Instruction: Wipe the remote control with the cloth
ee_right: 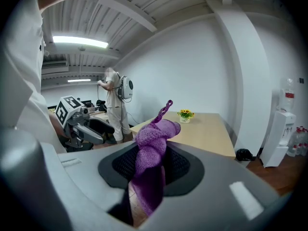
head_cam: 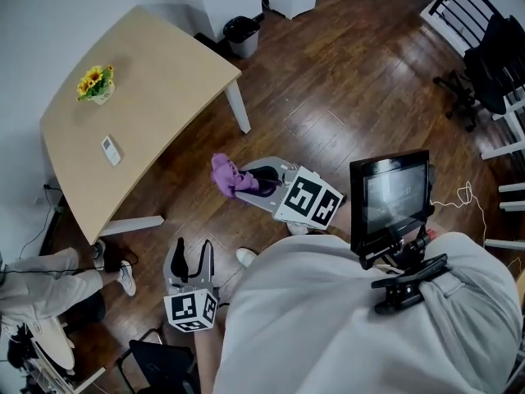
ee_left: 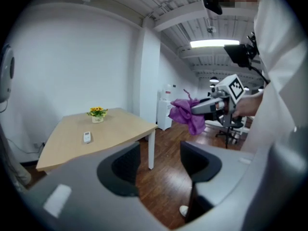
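A small white remote control (head_cam: pixel 111 150) lies on the light wooden table (head_cam: pixel 156 97), also seen in the left gripper view (ee_left: pixel 87 137). My right gripper (head_cam: pixel 254 183) is shut on a purple cloth (head_cam: pixel 227 175), which bunches between its jaws (ee_right: pixel 151 153) and hangs down. In the left gripper view the cloth (ee_left: pixel 186 113) hangs ahead at the right. My left gripper (head_cam: pixel 190 257) is low at the left, jaws apart with nothing between them (ee_left: pixel 159 165). Both grippers are over the wooden floor, well short of the table.
A pot of yellow flowers (head_cam: pixel 97 84) stands on the table beyond the remote. A black bin (head_cam: pixel 243 33) sits past the table's far corner. A seated person's legs (head_cam: pixel 49 273) are at the lower left. Dark chairs (head_cam: pixel 480 64) stand at the right. Another person (ee_right: pixel 115 107) stands further off.
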### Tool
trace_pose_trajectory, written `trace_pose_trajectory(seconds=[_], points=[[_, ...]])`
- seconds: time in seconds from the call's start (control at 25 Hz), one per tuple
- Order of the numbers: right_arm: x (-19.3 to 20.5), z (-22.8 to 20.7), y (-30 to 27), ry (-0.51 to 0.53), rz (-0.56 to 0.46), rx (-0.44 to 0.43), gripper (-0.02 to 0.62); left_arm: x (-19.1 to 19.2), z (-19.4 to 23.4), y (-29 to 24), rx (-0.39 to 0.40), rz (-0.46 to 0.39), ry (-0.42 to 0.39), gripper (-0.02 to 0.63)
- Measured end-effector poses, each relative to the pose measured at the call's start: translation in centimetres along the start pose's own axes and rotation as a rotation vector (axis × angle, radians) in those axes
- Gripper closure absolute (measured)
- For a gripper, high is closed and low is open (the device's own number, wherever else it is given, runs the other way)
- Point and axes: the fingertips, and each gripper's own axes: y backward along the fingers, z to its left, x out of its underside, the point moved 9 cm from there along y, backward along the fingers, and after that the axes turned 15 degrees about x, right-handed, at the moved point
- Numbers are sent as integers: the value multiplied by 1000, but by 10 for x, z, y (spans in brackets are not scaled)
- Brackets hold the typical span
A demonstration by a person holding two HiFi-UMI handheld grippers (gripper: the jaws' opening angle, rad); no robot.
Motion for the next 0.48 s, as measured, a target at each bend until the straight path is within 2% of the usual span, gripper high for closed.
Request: trace_pose_trajectory(seconds=[0.24,0.48], points=[[5,-6,7,5,-5,-15,469,0,-13,-5,-8,-1,-9,324],[12,7,0,14,-4,-28,469,15,-6,4,-14,-7,-26,324]])
